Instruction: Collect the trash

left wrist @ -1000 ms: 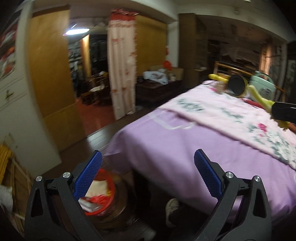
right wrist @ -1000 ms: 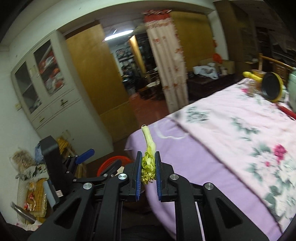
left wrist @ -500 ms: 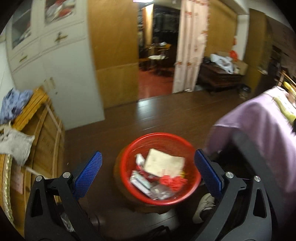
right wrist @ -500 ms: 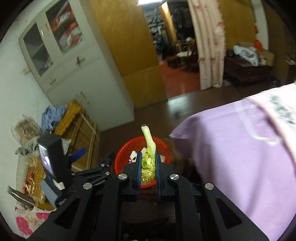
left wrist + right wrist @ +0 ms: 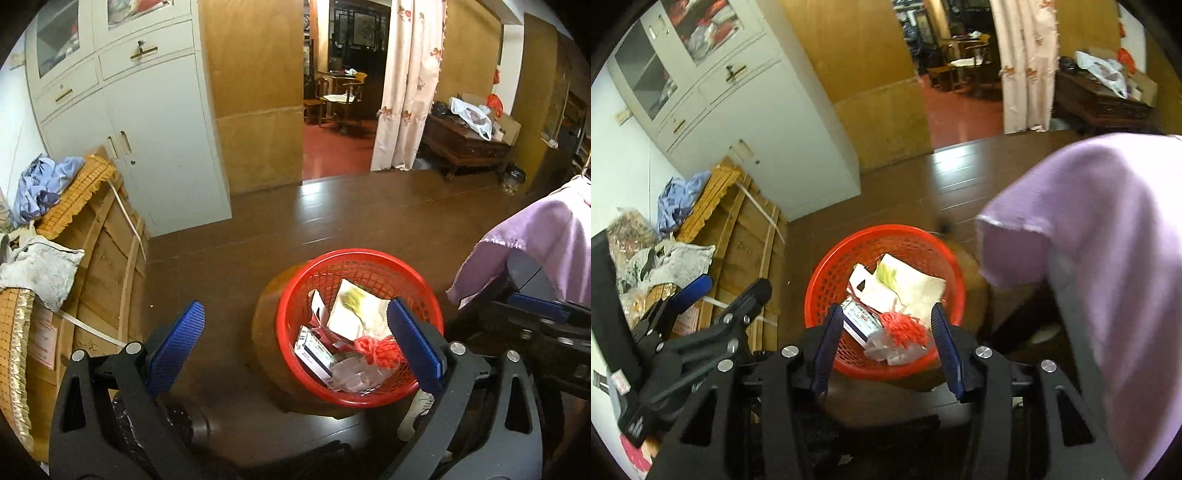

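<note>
1. Right claw (image 5: 884,343) stood open and empty over the red basket (image 5: 827,266); half a second earlier it pinched a green vegetable scrap (image 5: 886,273), which now lay inside on the paper. Drop judged done.
2. Left claw (image 5: 293,345) was open, empty, near the basket's left rim.
3. Basket sat on a low wooden stool (image 5: 269,314); purple bed cover (image 5: 1089,229) crowded its right side.
4. Floor (image 5: 332,214) beyond lay open.

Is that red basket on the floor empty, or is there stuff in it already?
Partly filled. The red basket holds a white paper wrapper, a small printed box, a red tassel and a yellow-green vegetable scrap.
</note>
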Available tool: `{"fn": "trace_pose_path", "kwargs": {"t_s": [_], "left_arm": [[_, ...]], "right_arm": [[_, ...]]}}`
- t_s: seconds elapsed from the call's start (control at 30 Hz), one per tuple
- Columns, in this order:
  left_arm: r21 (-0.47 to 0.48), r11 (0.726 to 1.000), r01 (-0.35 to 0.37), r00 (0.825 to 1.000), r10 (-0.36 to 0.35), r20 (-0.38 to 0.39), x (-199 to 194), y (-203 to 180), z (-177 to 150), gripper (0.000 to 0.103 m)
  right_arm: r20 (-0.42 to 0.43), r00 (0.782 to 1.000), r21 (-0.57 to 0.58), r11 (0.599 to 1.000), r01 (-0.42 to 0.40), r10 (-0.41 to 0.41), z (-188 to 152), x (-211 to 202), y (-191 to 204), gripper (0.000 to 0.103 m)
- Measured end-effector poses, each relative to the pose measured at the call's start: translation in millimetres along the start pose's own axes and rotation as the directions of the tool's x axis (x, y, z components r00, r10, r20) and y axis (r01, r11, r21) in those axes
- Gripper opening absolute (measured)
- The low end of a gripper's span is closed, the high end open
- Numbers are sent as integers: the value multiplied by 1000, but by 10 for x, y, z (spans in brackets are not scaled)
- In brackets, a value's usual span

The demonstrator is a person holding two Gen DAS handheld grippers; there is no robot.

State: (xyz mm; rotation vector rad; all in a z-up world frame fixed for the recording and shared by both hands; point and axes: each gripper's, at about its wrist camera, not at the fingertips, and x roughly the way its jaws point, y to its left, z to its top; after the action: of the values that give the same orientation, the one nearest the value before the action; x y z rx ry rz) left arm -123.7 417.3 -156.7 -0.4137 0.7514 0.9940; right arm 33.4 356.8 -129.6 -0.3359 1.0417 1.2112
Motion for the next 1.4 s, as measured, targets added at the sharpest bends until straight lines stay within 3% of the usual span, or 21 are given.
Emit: {"fn": "trace_pose_path", "kwargs": {"t_s": [0.2, 0.43, 0.63, 1.4], "left_arm": [[24, 999, -33, 999, 33, 17, -250, -29, -112, 95], [35, 998, -59, 998, 59, -20, -565, -2, -396, 96], [17, 997, -70, 998, 70, 8, -807, 71, -469, 96], [55, 998, -10, 1000, 10, -6, -812, -13, -446, 96]], "right_arm": [[39, 995, 7, 996, 88, -88, -250, -252, -42, 50], [61, 991, 44, 992, 116, -119, -565, -498, -76, 56], [53, 989, 13, 990, 137, -138, -763, -547, 51, 58], [41, 984, -5, 985, 175, -174, -779, -575, 170, 61]]}}
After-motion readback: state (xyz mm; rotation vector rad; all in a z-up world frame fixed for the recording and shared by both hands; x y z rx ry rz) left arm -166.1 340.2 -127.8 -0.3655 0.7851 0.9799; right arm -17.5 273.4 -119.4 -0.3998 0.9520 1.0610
